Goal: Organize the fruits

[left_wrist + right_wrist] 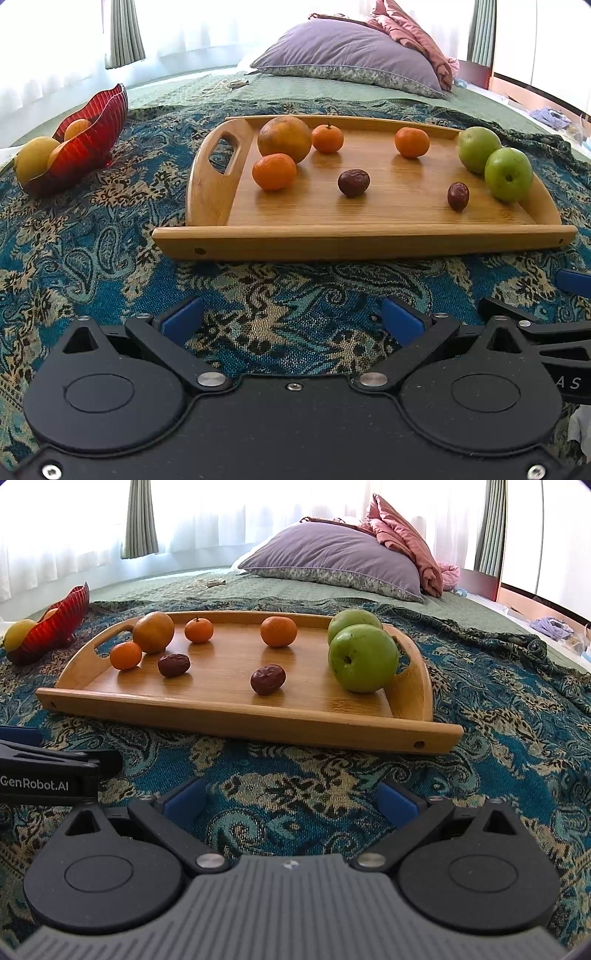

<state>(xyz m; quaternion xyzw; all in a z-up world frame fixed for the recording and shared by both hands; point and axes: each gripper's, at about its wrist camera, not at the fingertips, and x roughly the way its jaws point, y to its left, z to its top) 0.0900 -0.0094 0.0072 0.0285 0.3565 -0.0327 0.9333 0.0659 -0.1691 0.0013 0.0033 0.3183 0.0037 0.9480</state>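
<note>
A wooden tray point(369, 240) point(258, 723) lies on the patterned cloth ahead of both grippers. On it are a large brownish orange point(284, 138) point(153, 631), three mandarins point(274, 171) point(327, 138) point(412, 142), two dark red dates point(353, 182) point(458, 196) and two green apples point(508, 174) point(479, 148) at its right end. A red glass bowl point(88, 140) point(55, 627) at the far left holds several yellow-orange fruits. My left gripper point(291, 319) is open and empty, short of the tray. My right gripper point(291, 801) is open and empty beside it.
A teal paisley cloth point(92, 258) covers the green bed. A purple pillow point(347, 51) and a pink blanket point(406, 542) lie at the back. A cable point(218, 86) lies behind the cloth. The right gripper's body point(546, 332) shows at the left view's right edge.
</note>
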